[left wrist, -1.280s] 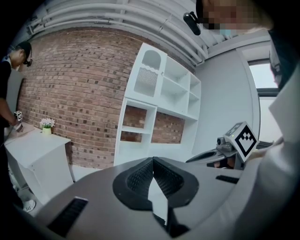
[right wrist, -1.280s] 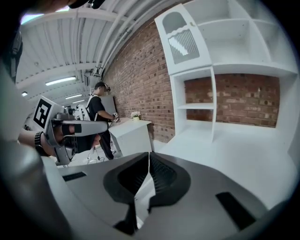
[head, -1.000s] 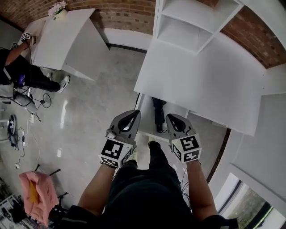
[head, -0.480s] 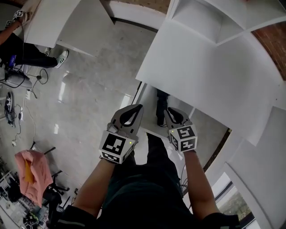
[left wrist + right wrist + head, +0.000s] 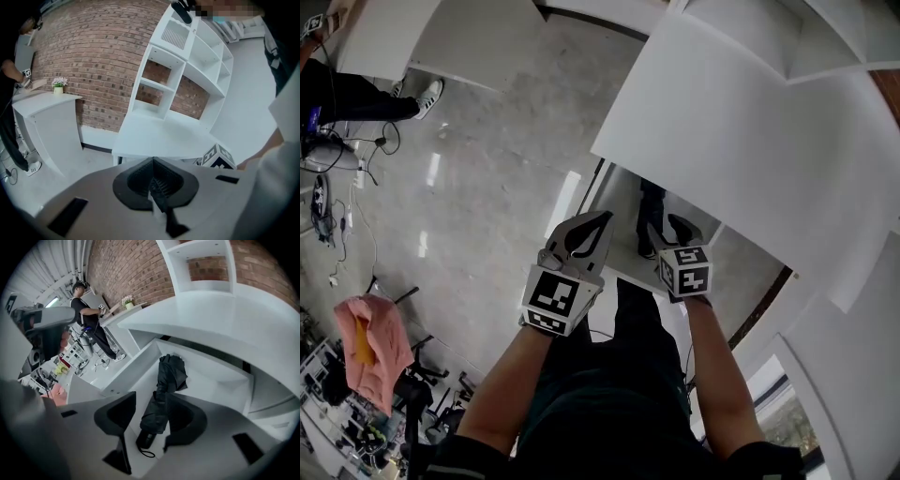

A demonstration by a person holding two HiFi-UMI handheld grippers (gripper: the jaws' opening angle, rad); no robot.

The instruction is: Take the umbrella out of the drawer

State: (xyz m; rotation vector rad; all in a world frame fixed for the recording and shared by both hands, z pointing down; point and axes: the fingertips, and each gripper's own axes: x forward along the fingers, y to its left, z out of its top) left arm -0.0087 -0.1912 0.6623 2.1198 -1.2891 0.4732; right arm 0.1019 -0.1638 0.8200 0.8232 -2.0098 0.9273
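While in drawer [image 5: 129, 366], umbrella [image 5: 159, 404] clear of its sides.

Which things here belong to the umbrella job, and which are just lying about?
Job:
- umbrella, lying in the open drawer
- right gripper, jaws opening, umbrella ahead between them, ungripped
- left gripper, shut, empty

Lying about:
- pink cloth
- flower pot
- shelf unit

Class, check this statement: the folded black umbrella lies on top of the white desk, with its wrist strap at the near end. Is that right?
Not quite. The folded black umbrella lies inside the open drawer beneath the white desk, not on top of it, as the right gripper view shows. Its wrist strap is indeed at the near end.
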